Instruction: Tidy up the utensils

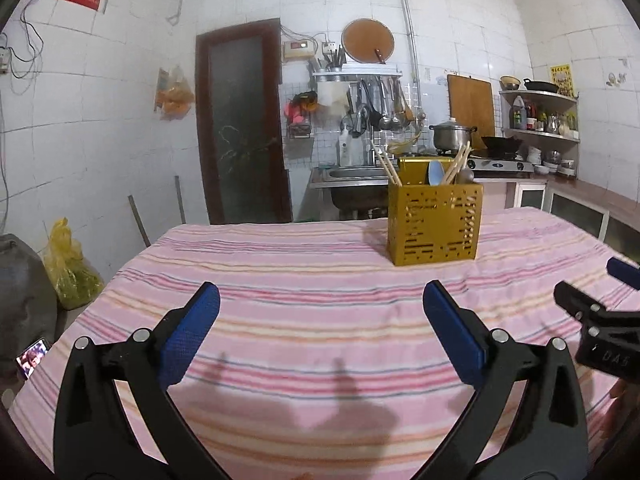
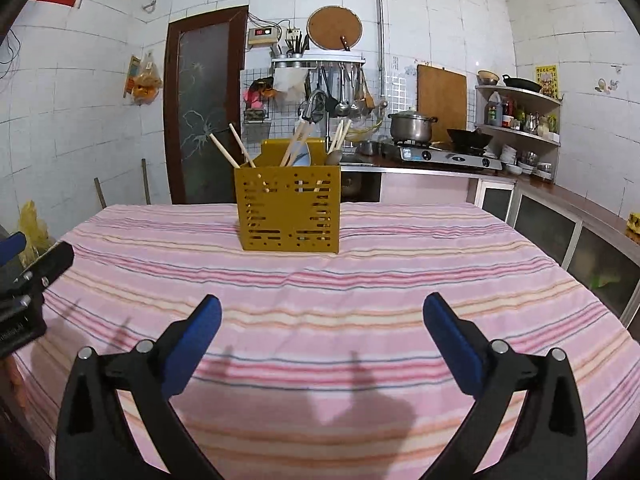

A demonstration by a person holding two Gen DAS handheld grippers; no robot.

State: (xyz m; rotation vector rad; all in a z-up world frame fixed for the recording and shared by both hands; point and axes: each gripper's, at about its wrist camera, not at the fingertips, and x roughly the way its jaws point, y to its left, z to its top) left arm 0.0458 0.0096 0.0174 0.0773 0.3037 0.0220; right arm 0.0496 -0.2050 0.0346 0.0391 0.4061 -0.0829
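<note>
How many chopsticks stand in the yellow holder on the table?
6 can be seen in the yellow holder: two lean left at its left end, two in the middle, two at the right. More may be hidden inside.

Upright gold perforated utensil holder (image 2: 288,210), chopsticks (image 2: 226,152) and spoons (image 1: 435,173) inside

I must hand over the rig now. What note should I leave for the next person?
Left gripper: open, holding nothing, above the striped cloth.
Right gripper: open, holding nothing, alongside the left one.
Yellow utensil holder: upright at the far middle of the table, already holding chopsticks and a blue spoon.
No loose utensils visible on the cloth; the job looks finished or nearly so.
</note>
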